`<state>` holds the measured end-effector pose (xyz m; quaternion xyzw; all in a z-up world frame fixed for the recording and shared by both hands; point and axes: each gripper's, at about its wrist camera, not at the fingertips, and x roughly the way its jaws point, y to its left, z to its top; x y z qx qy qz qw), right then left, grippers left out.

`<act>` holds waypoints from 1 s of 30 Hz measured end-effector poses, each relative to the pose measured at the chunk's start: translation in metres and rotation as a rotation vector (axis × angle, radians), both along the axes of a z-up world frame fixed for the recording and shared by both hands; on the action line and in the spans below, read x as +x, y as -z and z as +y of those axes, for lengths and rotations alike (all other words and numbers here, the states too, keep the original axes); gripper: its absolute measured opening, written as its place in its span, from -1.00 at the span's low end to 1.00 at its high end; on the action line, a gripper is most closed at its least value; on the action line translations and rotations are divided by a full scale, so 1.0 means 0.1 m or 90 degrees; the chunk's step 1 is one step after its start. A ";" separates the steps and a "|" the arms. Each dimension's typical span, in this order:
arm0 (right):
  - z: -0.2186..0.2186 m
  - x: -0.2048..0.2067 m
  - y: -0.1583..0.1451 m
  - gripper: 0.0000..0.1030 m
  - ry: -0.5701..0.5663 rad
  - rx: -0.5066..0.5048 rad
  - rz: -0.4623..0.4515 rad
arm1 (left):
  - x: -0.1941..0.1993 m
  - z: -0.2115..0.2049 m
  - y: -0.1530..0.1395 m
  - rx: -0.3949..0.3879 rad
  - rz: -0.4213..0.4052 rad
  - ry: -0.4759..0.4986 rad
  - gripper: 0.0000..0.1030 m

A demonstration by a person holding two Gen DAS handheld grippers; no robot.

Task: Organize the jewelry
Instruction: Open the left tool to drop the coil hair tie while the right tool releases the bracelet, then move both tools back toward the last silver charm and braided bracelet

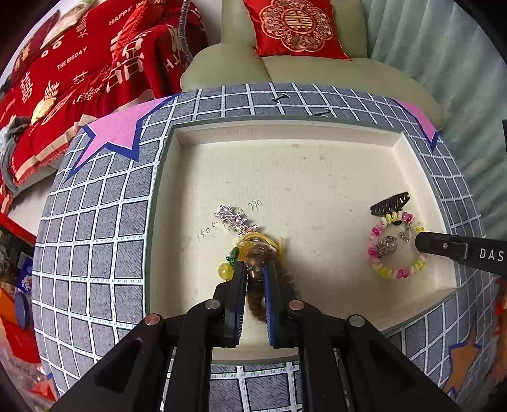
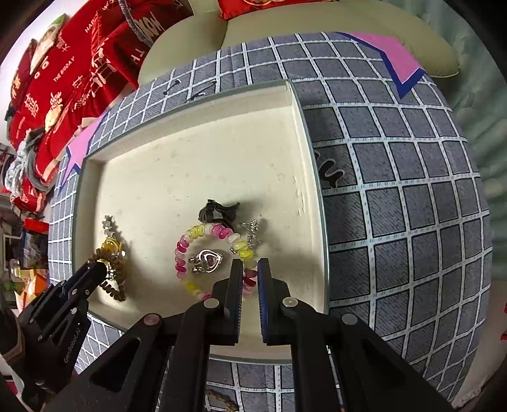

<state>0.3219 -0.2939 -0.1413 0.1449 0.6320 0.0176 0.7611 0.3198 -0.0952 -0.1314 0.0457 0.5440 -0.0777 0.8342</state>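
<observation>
Bracelets (image 2: pixel 218 260) sit near tray rim (image 2: pixel 312 177), jaws closed on both.

The red bedding (image 1: pixel 79 73) carries white print: "THE BIGDAY" and "HAPPY", beside large double-happiness characters. The red cushion (image 1: pixel 296 27) on the sofa bears a gold double-happiness emblem. Handwritten digits on the cream tray floor (image 1: pixel 301 177) read perhaps "1505" and "770", though the pen strokes are faint. The right gripper (image 1: pixel 420 242) shows "DAS" in white. The left gripper (image 2: pixel 98 269) is marked "GenRobot.AI" along its body.
</observation>
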 end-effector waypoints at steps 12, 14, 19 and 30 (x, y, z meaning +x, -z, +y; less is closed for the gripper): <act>0.02 0.01 0.14 -0.34 -0.004 0.018 0.016 | 0.02 -0.04 0.12 0.035 0.031 0.000 -0.60; 0.03 0.01 0.12 0.13 -0.004 0.024 0.008 | 0.01 -0.05 0.11 0.038 0.027 0.004 -0.60; 0.05 -0.03 0.00 0.13 -0.001 0.038 -0.016 | -0.01 -0.06 0.04 0.035 0.025 0.007 -0.60; -0.03 -0.20 -0.45 0.40 0.019 0.075 -0.081 | -0.15 -0.02 -0.33 0.038 -0.071 0.009 1.00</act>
